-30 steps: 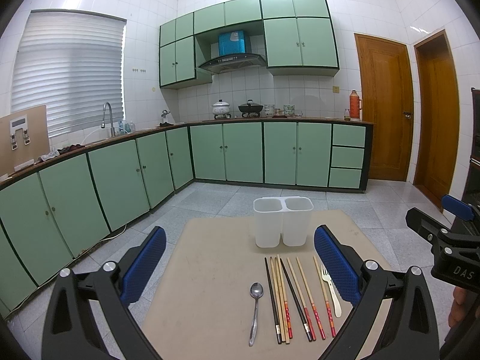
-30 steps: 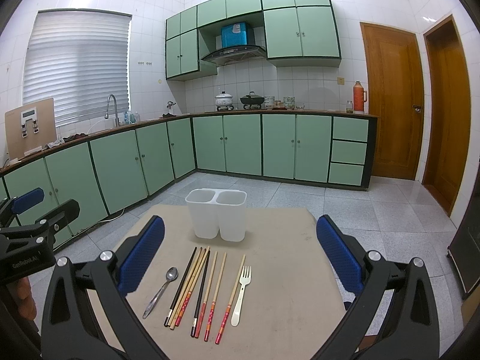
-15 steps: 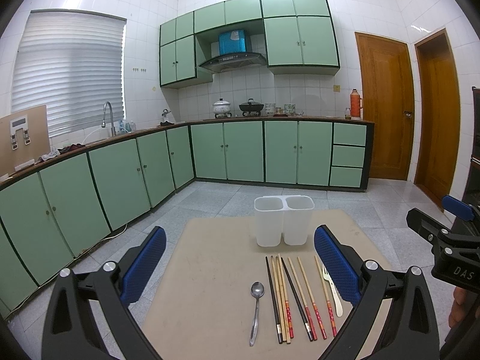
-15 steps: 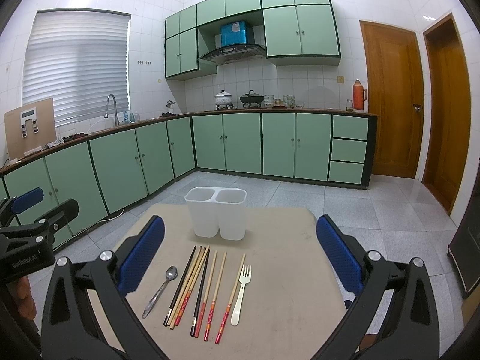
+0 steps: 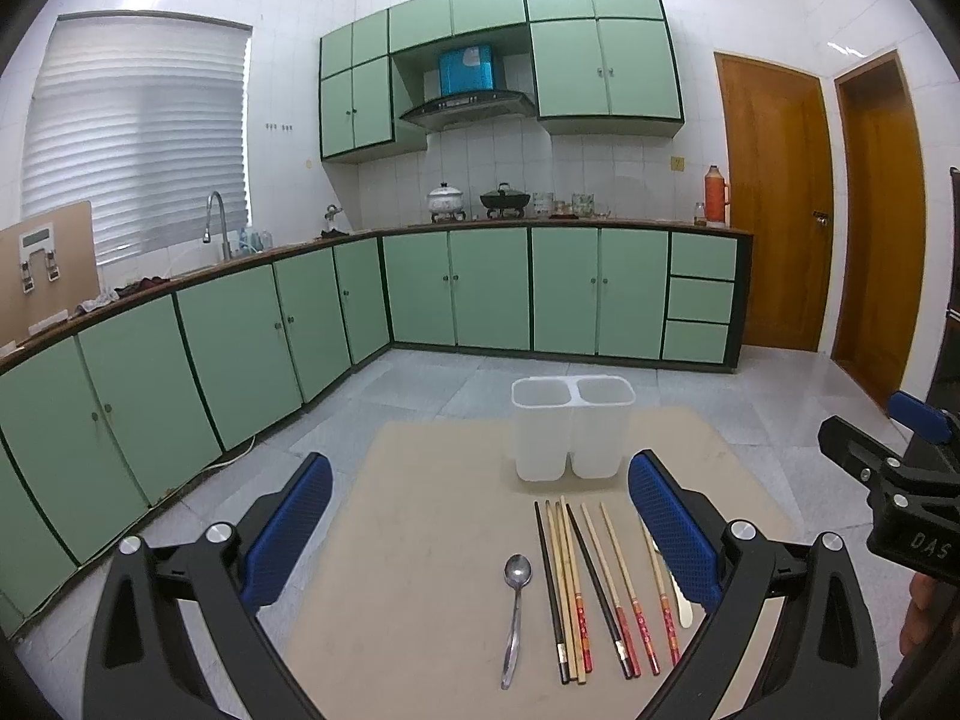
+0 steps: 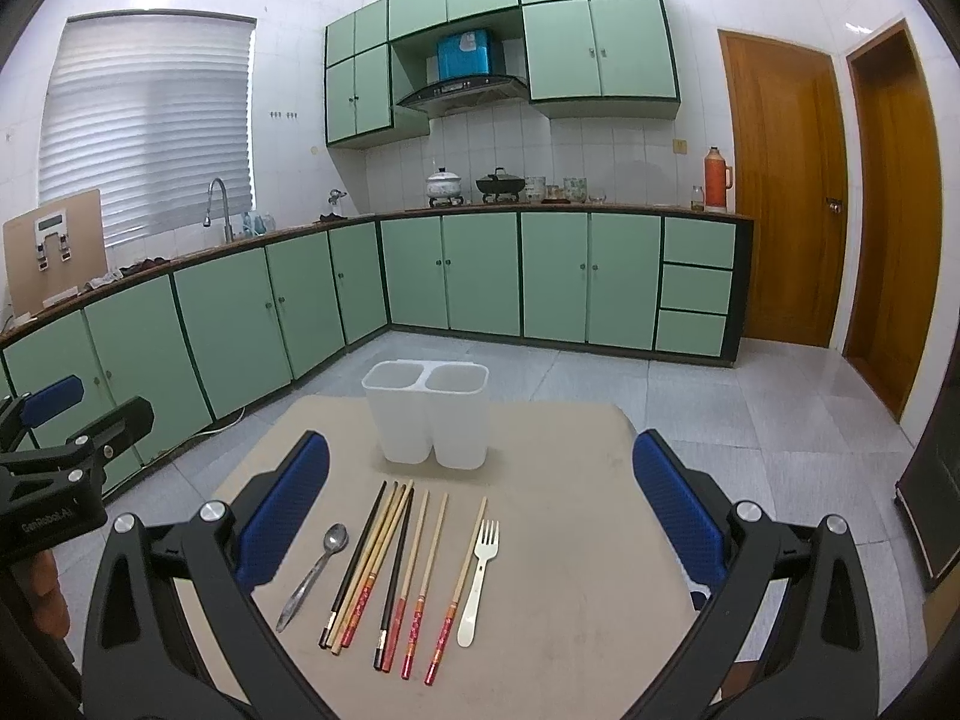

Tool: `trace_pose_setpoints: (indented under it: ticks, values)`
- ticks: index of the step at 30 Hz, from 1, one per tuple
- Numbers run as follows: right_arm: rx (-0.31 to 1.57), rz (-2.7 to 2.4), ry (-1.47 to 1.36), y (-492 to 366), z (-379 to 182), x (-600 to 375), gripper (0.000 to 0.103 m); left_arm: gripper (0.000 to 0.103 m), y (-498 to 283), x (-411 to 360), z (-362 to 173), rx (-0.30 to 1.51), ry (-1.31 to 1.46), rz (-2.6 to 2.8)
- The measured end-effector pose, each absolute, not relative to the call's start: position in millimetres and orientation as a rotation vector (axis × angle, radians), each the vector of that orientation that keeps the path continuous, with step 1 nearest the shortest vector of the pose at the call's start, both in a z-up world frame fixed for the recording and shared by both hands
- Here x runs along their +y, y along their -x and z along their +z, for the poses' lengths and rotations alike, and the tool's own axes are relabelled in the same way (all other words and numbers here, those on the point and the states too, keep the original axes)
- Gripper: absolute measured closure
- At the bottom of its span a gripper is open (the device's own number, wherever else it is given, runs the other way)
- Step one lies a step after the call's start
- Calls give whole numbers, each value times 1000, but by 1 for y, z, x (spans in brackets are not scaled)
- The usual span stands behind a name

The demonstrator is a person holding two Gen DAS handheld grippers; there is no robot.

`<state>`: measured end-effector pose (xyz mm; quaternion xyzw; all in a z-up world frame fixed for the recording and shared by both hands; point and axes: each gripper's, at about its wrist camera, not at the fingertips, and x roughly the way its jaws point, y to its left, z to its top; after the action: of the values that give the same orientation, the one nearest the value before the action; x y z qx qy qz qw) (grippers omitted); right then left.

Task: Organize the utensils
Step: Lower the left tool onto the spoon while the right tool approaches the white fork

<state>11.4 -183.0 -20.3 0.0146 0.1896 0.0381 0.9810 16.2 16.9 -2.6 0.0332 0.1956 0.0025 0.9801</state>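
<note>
A white two-compartment holder [image 5: 573, 427] [image 6: 427, 418] stands upright at the far side of a beige table [image 5: 420, 540] [image 6: 570, 540]. In front of it lie a metal spoon [image 5: 516, 612] [image 6: 315, 573], several chopsticks [image 5: 600, 588] [image 6: 390, 570] and a cream fork [image 6: 478, 576], partly hidden behind my left finger in the left wrist view [image 5: 681, 603]. My left gripper [image 5: 480, 534] is open and empty above the near table. My right gripper [image 6: 480, 516] is open and empty above the utensils.
Green kitchen cabinets [image 5: 240, 348] run along the left and back walls. Two wooden doors [image 6: 780, 192] are at the right. The other gripper shows at each view's edge: the right one [image 5: 888, 480], the left one [image 6: 66, 468]. A grey tiled floor [image 6: 750, 420] surrounds the table.
</note>
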Motion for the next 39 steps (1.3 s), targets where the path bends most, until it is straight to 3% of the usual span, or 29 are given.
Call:
trace_pose_setpoints:
  ticks: [6, 17, 19, 23, 39]
  values:
    - [474, 38, -21, -35, -39, -184, 5, 6, -46, 24, -24, 480, -79, 41]
    - [725, 6, -10, -110, -115, -189, 7, 6, -134, 44, -113, 755, -111, 125]
    - [762, 9, -23, -124, -128, -189, 10, 6, -145, 45, -128, 795, -111, 120]
    - [846, 18, -39, -148, -154, -186, 27, 6, -161, 41, -149, 849, -116, 96]
    - [947, 13, -51, -183, -195, -188, 28, 7, -219, 16, -215, 1022, -106, 7]
